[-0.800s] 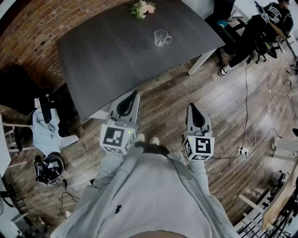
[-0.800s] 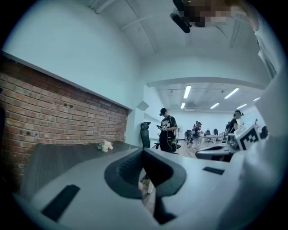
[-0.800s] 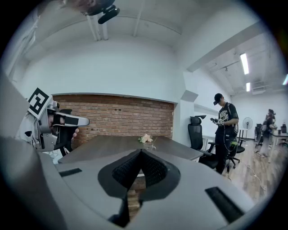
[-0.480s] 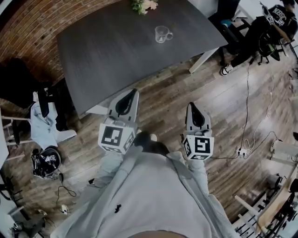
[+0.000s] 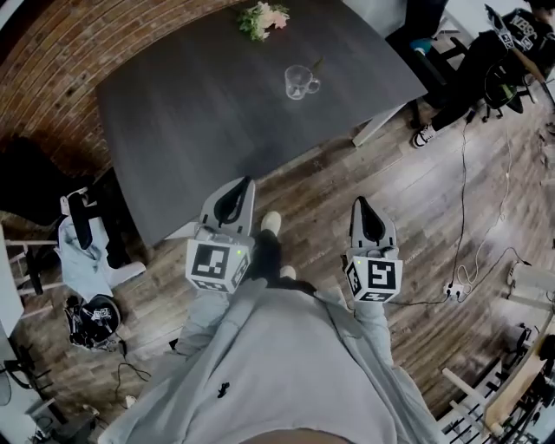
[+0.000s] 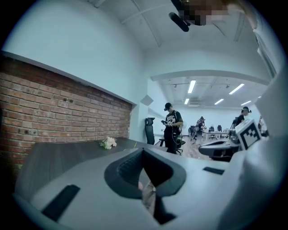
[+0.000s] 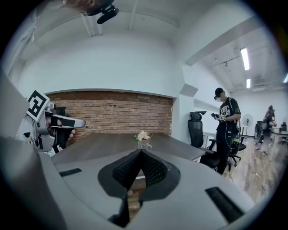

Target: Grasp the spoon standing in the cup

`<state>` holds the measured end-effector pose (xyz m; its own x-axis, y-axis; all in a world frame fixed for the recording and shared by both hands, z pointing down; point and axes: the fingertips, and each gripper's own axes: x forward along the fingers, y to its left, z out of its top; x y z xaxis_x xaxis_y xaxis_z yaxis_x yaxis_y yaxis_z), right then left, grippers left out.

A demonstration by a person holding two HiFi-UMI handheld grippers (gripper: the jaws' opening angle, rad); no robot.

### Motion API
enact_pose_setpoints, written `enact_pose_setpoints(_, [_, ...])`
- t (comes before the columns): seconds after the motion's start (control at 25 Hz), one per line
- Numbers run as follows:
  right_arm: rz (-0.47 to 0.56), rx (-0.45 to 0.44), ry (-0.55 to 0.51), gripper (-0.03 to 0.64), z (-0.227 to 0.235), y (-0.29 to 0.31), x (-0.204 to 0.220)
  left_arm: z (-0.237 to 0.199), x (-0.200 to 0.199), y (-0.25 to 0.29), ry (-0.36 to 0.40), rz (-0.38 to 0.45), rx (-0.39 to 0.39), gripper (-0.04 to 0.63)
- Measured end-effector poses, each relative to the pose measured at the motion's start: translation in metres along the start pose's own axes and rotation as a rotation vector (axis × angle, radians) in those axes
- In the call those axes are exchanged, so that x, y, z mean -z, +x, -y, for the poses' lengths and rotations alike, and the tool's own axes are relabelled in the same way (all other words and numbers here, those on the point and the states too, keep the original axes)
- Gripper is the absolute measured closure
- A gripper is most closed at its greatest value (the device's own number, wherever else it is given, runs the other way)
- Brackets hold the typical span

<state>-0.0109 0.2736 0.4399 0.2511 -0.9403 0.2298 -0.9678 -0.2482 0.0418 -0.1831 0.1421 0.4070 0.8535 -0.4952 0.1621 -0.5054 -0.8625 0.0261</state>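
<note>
A clear glass cup (image 5: 299, 82) stands on the far part of the dark table (image 5: 199, 113), with a thin spoon handle (image 5: 316, 63) sticking out of it. In the right gripper view the cup (image 7: 143, 144) shows small, just above the jaw tips and in front of a flower bunch (image 7: 143, 135). Both grippers hang over the wooden floor, short of the table's near edge and far from the cup. My left gripper (image 5: 249, 182) is shut and holds nothing; its jaws (image 6: 143, 150) meet at the tip. My right gripper (image 5: 359, 201) is also shut and holds nothing, tips touching (image 7: 141, 151).
A flower bunch (image 5: 263, 17) lies at the table's far edge. A brick wall (image 5: 52, 61) runs along the left. A chair with clothes (image 5: 87, 234) and a bag (image 5: 91, 316) sit at the left. Cables (image 5: 468, 260) cross the floor at the right. A person (image 5: 486, 52) and office chairs are at the top right.
The person has stepped forward: a shoe now shows between the grippers. The table and cup have shifted slightly in the head view. Both grippers have stayed shut, side by side.
</note>
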Motion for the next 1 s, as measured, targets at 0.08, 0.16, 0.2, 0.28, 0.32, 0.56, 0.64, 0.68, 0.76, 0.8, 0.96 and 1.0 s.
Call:
enact_pose_setpoints(0.08, [0.010,0.004,-0.010,0.601,0.009,0.026,-0.015,-0.013,-0.008,0.025,0.020,0.001,0.006,0.577])
enact_pose_setpoints(0.16, [0.029,0.008,-0.009,0.601,0.014,0.052,-0.030,-0.027,-0.021,0.049,0.043,0.014,0.019,0.577])
enact_pose_setpoints(0.2, [0.040,0.010,-0.008,0.601,0.016,0.064,-0.038,-0.034,-0.027,0.060,0.051,0.023,0.026,0.577])
enact_pose_setpoints(0.28, [0.056,0.020,-0.007,0.601,0.019,0.085,-0.050,-0.050,-0.038,0.080,0.059,0.038,0.036,0.577])
enact_pose_setpoints(0.32, [0.059,0.026,-0.007,0.601,0.021,0.095,-0.055,-0.057,-0.042,0.089,0.061,0.041,0.039,0.577])
enact_pose_setpoints(0.56, [0.044,0.065,0.001,0.601,0.035,0.136,-0.059,-0.091,-0.045,0.128,0.062,0.029,0.045,0.577])
enact_pose_setpoints(0.64, [0.034,0.080,0.009,0.601,0.039,0.144,-0.057,-0.095,-0.044,0.140,0.061,0.023,0.056,0.577])
enact_pose_setpoints(0.68, [0.029,0.089,0.016,0.601,0.042,0.147,-0.056,-0.096,-0.044,0.146,0.064,0.019,0.064,0.577])
enact_pose_setpoints(0.76, [0.018,0.104,0.031,0.600,0.046,0.153,-0.053,-0.097,-0.044,0.155,0.069,0.010,0.077,0.577])
enact_pose_setpoints(0.8, [0.011,0.110,0.038,0.601,0.048,0.156,-0.051,-0.097,-0.044,0.160,0.069,0.006,0.082,0.577])
enact_pose_setpoints(0.96, [-0.015,0.105,0.052,0.601,0.057,0.169,-0.046,-0.099,-0.043,0.177,0.064,-0.012,0.082,0.577])
enact_pose_setpoints(1.0, [-0.020,0.100,0.053,0.601,0.060,0.173,-0.045,-0.100,-0.042,0.181,0.061,-0.017,0.077,0.577])
